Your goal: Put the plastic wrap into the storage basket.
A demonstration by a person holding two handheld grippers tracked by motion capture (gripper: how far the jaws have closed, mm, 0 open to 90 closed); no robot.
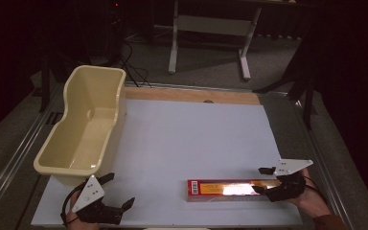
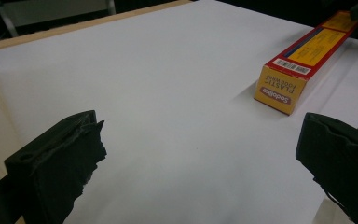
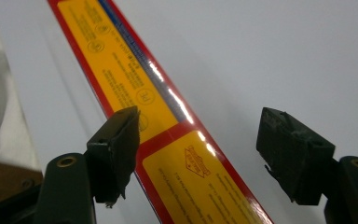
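Note:
A long red and yellow box of plastic wrap (image 1: pixel 220 188) lies flat on the white mat near the table's front edge, its barcoded end toward the left. My right gripper (image 1: pixel 259 180) is at the box's right end. In the right gripper view its jaws (image 3: pixel 198 140) stand apart over the box (image 3: pixel 121 70): the left jaw overlaps the red edge, and the right jaw is well clear of the box. My left gripper (image 1: pixel 120 189) sits at the front left, open, with only bare mat between its jaws (image 2: pixel 200 135). The box (image 2: pixel 303 56) lies beyond it to the right.
A cream plastic tub (image 1: pixel 97 69) stands along the table's left side, nothing visible inside it. The white mat (image 1: pixel 187 139) covers most of the table, with a wooden strip (image 1: pixel 191 95) at the far edge. A table frame (image 1: pixel 211 28) stands on the floor behind.

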